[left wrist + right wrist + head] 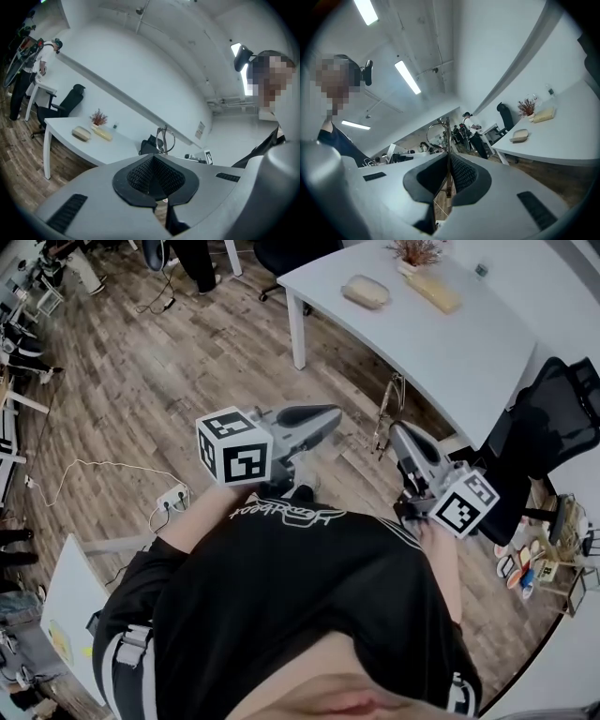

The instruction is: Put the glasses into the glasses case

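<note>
Nearest, low in the head view, is the person's black shirt with white lettering (281, 596), and both tools are held out just beyond it, over the brown wood-plank floor (141, 362).

The left gripper (330, 414) points to the right. In its own view the two black ribbed pads are pressed together at the tips, with nothing between them.

The right gripper (395, 428) points up and slightly left, its tip close to the left one's but apart from it. Its jaws pinch the thin metal-framed glasses (386, 413) by the frame. The right gripper view shows the wire running straight down between the pads while a round rim stands up above the jaw tips. So the glasses are in the air in this tool's grasp, near the person and well apart from the table. From the left gripper view they show just past that tool's closed tips.

Farther off, to the upper right, stands a white rectangular table (469, 343). On its far part lies a beige oval glasses case (365, 292), which appears closed. To the right of it are a pale yellow oblong object (433, 291) and a small reddish dried plant (415, 251). A black mesh office chair (553, 418) stands at the table's right end.
</note>
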### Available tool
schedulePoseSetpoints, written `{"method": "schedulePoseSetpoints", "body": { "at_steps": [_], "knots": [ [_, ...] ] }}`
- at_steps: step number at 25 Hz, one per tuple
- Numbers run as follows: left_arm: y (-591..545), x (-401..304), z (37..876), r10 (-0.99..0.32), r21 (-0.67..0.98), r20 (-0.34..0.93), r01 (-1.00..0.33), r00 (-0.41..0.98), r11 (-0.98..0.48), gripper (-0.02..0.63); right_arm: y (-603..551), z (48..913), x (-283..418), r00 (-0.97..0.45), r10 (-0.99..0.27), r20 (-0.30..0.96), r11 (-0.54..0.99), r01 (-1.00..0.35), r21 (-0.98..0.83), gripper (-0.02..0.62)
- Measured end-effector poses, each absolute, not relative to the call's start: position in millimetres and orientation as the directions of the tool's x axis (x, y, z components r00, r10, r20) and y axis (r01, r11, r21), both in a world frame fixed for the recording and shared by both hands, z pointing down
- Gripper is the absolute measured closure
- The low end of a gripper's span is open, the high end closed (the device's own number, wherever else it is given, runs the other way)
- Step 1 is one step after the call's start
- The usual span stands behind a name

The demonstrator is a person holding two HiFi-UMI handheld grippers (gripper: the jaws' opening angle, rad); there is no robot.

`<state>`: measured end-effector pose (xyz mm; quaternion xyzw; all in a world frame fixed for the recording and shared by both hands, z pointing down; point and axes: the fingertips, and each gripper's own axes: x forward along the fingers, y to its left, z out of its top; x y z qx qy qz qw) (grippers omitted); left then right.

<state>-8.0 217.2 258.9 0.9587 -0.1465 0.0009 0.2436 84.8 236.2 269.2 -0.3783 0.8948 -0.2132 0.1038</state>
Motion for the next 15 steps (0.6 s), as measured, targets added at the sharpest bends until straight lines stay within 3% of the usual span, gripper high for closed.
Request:
{"method": "schedulePoseSetpoints", "body": {
  "at_steps": [15],
  "knots": [
    [38,-37,245,-0.231,0.476,0.032,-0.218,0.972,-0.852,0.6,67,256,52,-0.65,-0.76,0.01,0.58,-0.686,-0.439,0.575]
  ]
}}
